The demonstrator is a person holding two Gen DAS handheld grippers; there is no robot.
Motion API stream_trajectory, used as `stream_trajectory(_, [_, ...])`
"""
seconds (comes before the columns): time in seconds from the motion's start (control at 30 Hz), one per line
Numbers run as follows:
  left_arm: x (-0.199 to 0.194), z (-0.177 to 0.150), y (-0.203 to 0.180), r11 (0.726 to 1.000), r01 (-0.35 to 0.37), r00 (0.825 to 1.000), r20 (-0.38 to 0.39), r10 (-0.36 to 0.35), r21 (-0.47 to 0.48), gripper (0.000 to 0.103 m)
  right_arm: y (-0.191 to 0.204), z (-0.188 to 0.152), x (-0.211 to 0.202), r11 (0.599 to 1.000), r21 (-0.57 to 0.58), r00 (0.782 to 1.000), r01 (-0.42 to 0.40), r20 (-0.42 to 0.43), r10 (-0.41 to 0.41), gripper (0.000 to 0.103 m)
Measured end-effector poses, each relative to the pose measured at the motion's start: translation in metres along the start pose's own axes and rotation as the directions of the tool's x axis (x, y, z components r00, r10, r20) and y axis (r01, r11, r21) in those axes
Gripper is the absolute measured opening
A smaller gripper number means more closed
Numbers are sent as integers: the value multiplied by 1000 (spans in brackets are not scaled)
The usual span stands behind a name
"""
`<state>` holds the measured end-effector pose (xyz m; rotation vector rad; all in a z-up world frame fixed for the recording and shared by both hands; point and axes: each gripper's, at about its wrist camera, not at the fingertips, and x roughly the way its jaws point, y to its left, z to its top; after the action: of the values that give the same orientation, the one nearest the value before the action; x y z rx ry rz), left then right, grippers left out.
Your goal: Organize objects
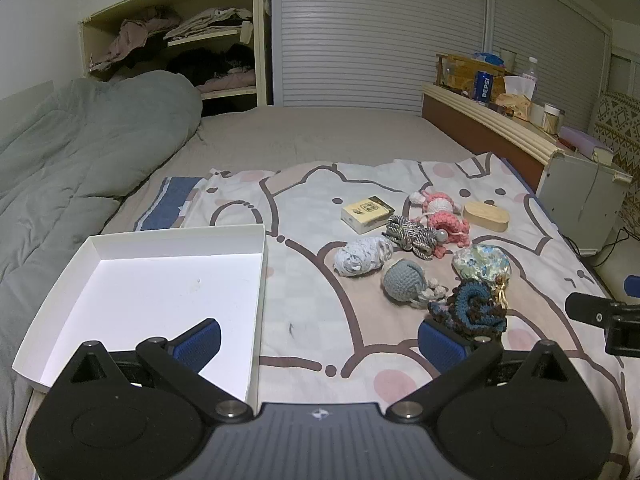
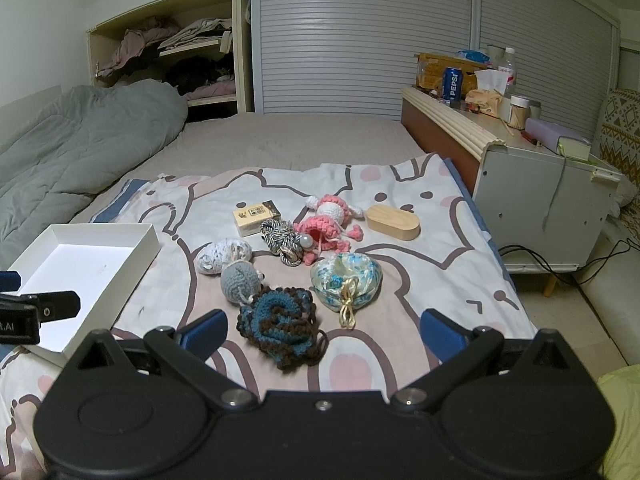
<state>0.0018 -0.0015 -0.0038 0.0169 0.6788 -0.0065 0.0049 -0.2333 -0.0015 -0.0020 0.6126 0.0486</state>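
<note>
The left gripper (image 1: 319, 340) hangs low over the bed with its blue-padded fingers spread wide and nothing between them; its left finger sits above the near corner of the white tray (image 1: 60, 280), which lies empty on the patterned sheet (image 1: 304, 280) at the left. The right gripper (image 2: 324, 332) is likewise spread wide and empty, and the blue-and-brown crochet piece (image 2: 278, 330) lies on the sheet just ahead, between the lines of its two fingers but untouched.

Just beyond that crochet piece lie the grey crochet ball (image 2: 240, 280) on the left and the floral drawstring pouch (image 2: 346, 278) on the right, its gold cord trailing toward the camera. Behind the grey ball sits a white lacy bundle (image 2: 222, 256). Further back, in the middle of the cluster, is a striped cord knot (image 2: 282, 238) with a pearl bead, touching the pink crochet octopus (image 2: 324, 234). Behind these lie a small yellow box (image 2: 256, 218), a pink-and-white crochet doll (image 2: 332, 206), and, to the right and slightly apart, an oval wooden box (image 2: 394, 222). All these items rest on the sheet, well apart from the tray.

Past the sheet the bare mattress (image 2: 300, 136) runs back to slatted closet doors (image 2: 360, 32). A grey duvet (image 2: 80, 144) is heaped at the left, with an open shelf of clothes (image 2: 176, 56) behind it. At the right, a headboard ledge (image 2: 452, 120) carries a Pepsi can (image 2: 452, 84), a tissue box and jars.
</note>
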Motion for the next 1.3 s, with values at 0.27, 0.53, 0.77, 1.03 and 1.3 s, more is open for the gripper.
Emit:
stream_trajectory(0.27, [0,0,0,1000,0,1000,-1,0,1,103,0,0,0,1000,-1,1000,1,-1,-1,103])
stream_trajectory(0.53, [0,0,0,1000,7,1000,-1,-7,6,103,0,-1,1,1000,0,1000,2,-2,-2,103])
stream_trajectory(0.77, [0,0,0,1000,8,1000,0,-8,6,103,0,0,1,1000,0,1000,3,-2,-3,103])
stream_trajectory(1.03, [0,0,0,1000,7,1000,-1,-7,5,103,-1,-2,1,1000,-3,1000,2,-4,-2,103])
stream_trajectory(1.3, [0,0,0,1000,7,1000,-1,-7,6,103,-1,-1,1,1000,-4,1000,2,-5,-2,103])
